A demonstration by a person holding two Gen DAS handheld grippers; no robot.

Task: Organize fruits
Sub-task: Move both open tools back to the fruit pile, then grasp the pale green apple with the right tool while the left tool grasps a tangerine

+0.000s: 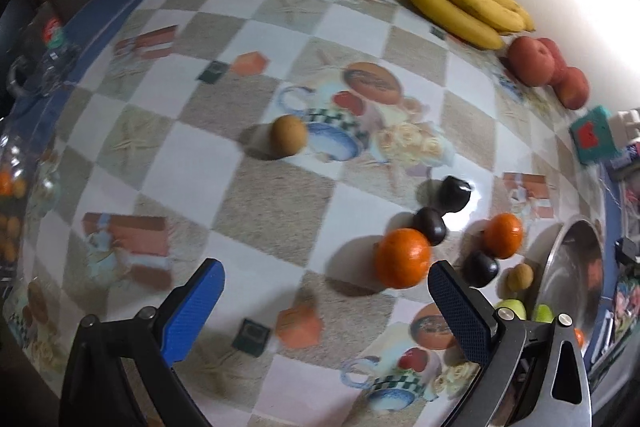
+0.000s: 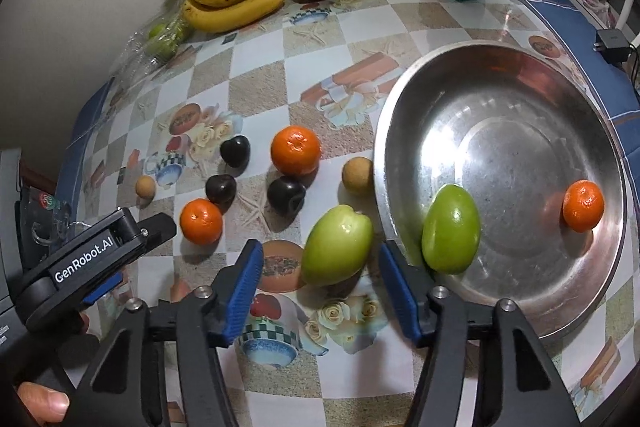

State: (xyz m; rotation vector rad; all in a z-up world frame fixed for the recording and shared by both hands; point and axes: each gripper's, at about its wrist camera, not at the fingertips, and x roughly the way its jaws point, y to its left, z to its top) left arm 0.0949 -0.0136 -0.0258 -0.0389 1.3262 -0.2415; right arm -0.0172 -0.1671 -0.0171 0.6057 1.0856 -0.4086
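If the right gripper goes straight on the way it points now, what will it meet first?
Most likely the green fruit on the table: it lies just ahead of the right gripper, between the open fingers, beside the steel bowl. Depth is hard to judge.

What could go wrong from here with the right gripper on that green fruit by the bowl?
1. The right gripper has its pads beside the green fruit without pressing it; the smooth, rounded fruit may squirt out forward.
2. That fruit sits close to the steel bowl; the nearer finger could clip the rim.
3. A second green fruit rests just inside the rim and could get knocked.
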